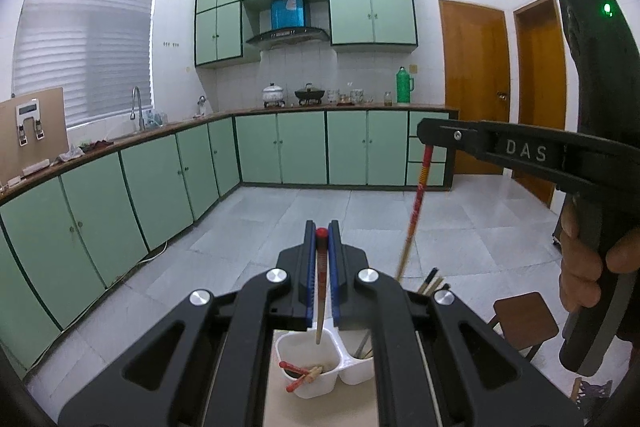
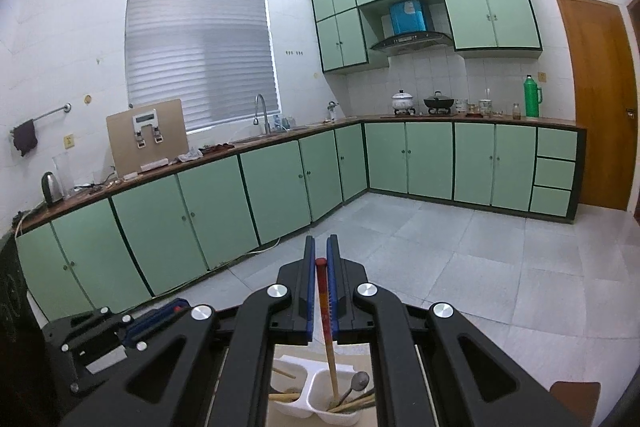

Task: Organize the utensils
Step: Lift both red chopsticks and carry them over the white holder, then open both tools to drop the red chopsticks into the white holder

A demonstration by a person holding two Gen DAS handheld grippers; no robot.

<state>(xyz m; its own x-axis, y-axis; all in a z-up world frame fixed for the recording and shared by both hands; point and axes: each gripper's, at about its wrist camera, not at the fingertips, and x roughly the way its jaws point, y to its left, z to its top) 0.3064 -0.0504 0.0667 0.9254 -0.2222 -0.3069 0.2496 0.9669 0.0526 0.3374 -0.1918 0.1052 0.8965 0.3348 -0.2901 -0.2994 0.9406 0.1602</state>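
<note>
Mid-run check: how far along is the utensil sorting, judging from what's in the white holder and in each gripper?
Partly done. The white two-compartment holder already has chopsticks and a metal spoon in one cup, and red-tipped chopsticks in the other. In hand: the left gripper is shut on a red-topped chopstick, and the right gripper on a second chopstick, both hanging over the holder. Left: release both into a cup.

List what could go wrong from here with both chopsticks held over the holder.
1. The left gripper pinches its chopstick near the red end only; it may swing or slip and miss the white holder.
2. The right gripper's chopstick hangs tilted and may catch the spoon in the crowded compartment.
</note>
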